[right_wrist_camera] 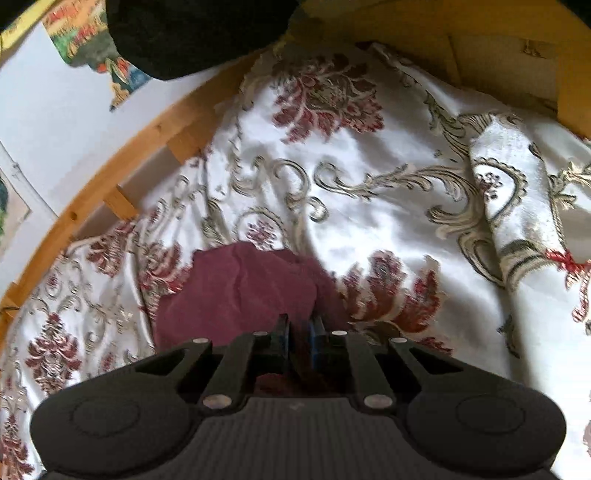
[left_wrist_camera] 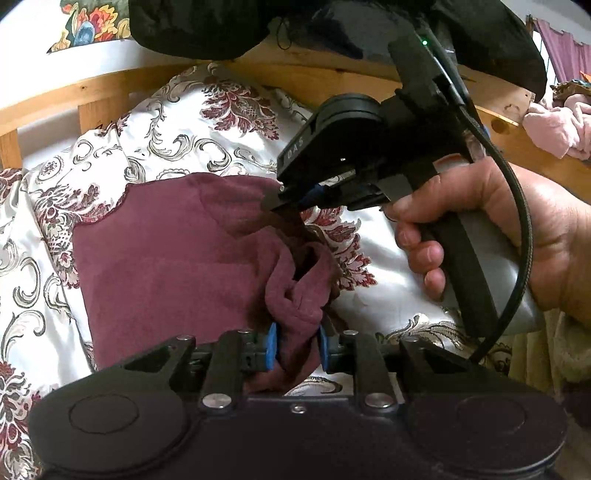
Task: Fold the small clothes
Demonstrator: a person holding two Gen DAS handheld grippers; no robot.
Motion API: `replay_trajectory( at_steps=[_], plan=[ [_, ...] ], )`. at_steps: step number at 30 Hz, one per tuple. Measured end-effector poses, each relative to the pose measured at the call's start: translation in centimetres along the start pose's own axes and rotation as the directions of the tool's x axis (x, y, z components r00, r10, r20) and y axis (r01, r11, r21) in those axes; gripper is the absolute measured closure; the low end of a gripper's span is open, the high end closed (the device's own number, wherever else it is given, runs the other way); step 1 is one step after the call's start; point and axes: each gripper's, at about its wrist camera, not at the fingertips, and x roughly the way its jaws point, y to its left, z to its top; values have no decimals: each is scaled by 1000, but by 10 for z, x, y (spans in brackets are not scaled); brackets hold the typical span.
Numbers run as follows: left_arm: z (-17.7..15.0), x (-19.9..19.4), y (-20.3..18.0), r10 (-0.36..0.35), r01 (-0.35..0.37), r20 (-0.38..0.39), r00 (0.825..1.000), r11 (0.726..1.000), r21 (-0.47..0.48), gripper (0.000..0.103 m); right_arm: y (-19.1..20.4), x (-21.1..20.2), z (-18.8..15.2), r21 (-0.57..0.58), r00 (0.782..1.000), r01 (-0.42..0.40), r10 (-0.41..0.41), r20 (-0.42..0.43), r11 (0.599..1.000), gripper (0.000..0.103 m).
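Fingers of the left gripper (left_wrist_camera: 295,349), with blue pads (left_wrist_camera: 272,345), pinch a bunched fold of the maroon garment (left_wrist_camera: 166,266) between them. Those of the right gripper (right_wrist_camera: 300,332) are pressed nearly together on another edge of the garment (right_wrist_camera: 240,291); from the left wrist view its tips (left_wrist_camera: 284,201) bite the cloth's upper right part.

By size: a white bedspread (left_wrist_camera: 192,122) with maroon and gold scrollwork covers the bed, and the garment lies spread on it, flat at left, bunched and lifted at right. A wooden frame (left_wrist_camera: 110,79) curves behind. Dark cloth (left_wrist_camera: 207,26) hangs over the rail, and pink cloth (left_wrist_camera: 557,125) is heaped at far right. The right hand (left_wrist_camera: 480,236) grips the handle, a black cable looping past it. Letters on the right gripper's body read roughly "DAS", too small to be certain.
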Motion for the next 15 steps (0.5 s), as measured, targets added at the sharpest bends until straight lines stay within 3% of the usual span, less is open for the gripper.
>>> replay_trajectory(
  at_steps=[3, 7, 13, 15],
  plan=[
    [-2, 0, 0, -7, 7, 4, 1000, 1000, 3, 77, -4, -2, -1, 26, 1000, -10, 11, -8, 1000, 90],
    [-3, -4, 3, -29, 30, 9, 1000, 999, -18, 69, -8, -3, -2, 39, 1000, -15, 16, -20, 999, 80],
    [-5, -13, 13, -86, 86, 13, 996, 993, -76, 58, -13, -3, -7, 58, 998, -5, 8, -59, 998, 59],
    [-5, -18, 18, -105, 107, 17, 994, 988, -111, 53, -13, -3, -10, 54, 997, -7, 12, -76, 999, 45]
  ],
)
